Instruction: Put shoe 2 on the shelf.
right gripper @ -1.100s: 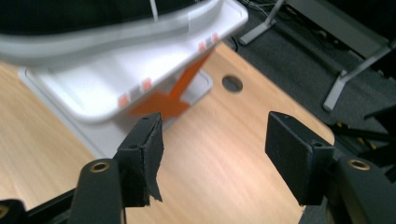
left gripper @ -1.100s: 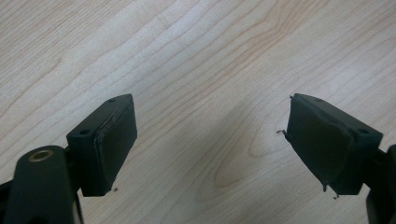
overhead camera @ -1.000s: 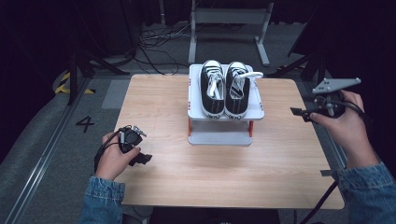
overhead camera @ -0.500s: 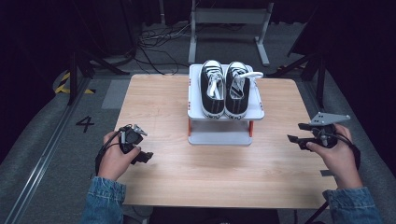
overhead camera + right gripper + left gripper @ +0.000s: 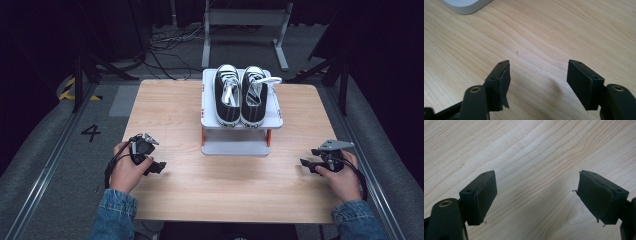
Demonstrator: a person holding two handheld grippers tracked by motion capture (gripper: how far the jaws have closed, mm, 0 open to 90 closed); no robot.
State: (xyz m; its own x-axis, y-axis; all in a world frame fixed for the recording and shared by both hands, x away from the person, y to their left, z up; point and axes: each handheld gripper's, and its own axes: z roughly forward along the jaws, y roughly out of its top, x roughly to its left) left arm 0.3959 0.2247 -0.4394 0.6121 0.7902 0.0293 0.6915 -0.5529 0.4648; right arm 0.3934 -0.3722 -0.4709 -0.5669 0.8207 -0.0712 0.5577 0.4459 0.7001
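Lowered and drawn in since a second ago: right gripper (image 5: 306, 163), then raised beyond the right edge of the surface (image 5: 170, 115), now down near the front right corner, jaws pointing left toward the middle. Held in the right hand (image 5: 340, 175), grey three-cornered plate on top, cable trailing back along the wrist. Jaws wide apart in the right gripper view (image 5: 537, 85), nothing between them but bare wood grain, with a corner of the white rack base (image 5: 465, 6) showing at upper left.

Barely shifted over the same span: left gripper (image 5: 159, 166), low over the front left part of the surface, in the left hand (image 5: 125, 170). Jaws likewise spread wide in the left gripper view (image 5: 536, 200), empty, only pale wood beneath.

Unmoved at the back centre: pair of black sneakers (image 5: 241, 95) with white toe caps and laces, side by side on the top shelf of a small white rack (image 5: 235, 145) with orange posts, well apart from both grippers.

Light wooden surface, otherwise bare. Around it a dark room: grey floor with a painted number 4 (image 5: 91, 132) at left, loose cables (image 5: 165, 47) behind, and a metal stand (image 5: 245, 20) at the far side. Denim sleeves (image 5: 112, 217) at the bottom edge.
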